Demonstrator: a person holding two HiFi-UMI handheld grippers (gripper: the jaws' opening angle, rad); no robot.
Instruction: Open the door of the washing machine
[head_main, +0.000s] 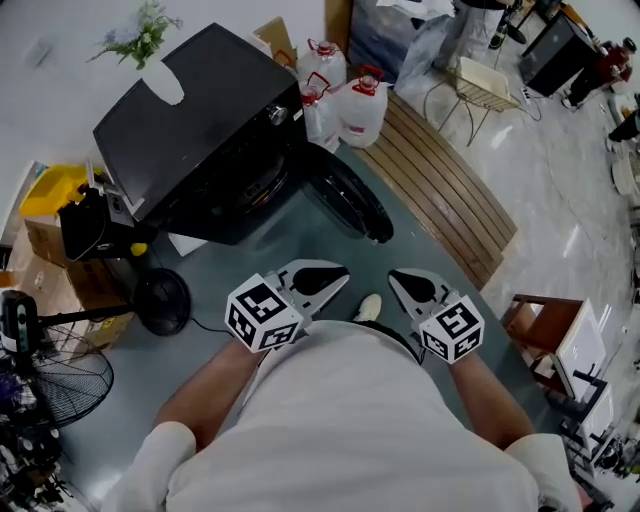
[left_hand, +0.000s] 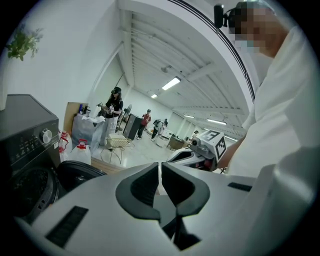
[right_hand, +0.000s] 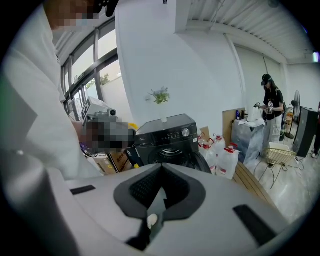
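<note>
The black washing machine (head_main: 190, 120) sits in the upper left of the head view. Its round door (head_main: 352, 200) hangs wide open and sticks out toward the middle of the frame. The dark hole of the drum (head_main: 250, 180) shows just left of it. So the job looks done.

Both tools are low in the frame, close to the person's white shirt and well apart from the door. The left gripper (head_main: 330, 280) is pinched closed with only a thin slit between its jaws, and it holds nothing. The right gripper (head_main: 405, 285) has its jaws pressed together, and it holds nothing too.

What could go wrong? The open door pokes out over the grey floor (head_main: 300, 250), right in front of the person's shoe (head_main: 370, 306). A step forward could bump it with a leg, and then it might swing back toward the drum. That would undo the job.

The white jugs with red caps (head_main: 358, 110) stand just behind the door, near the top middle. If the door gets pushed wider, it may hit them and tip one over.

If the person wants to grab the door again, the closed jaws must open first, or they will only knock it.
</note>
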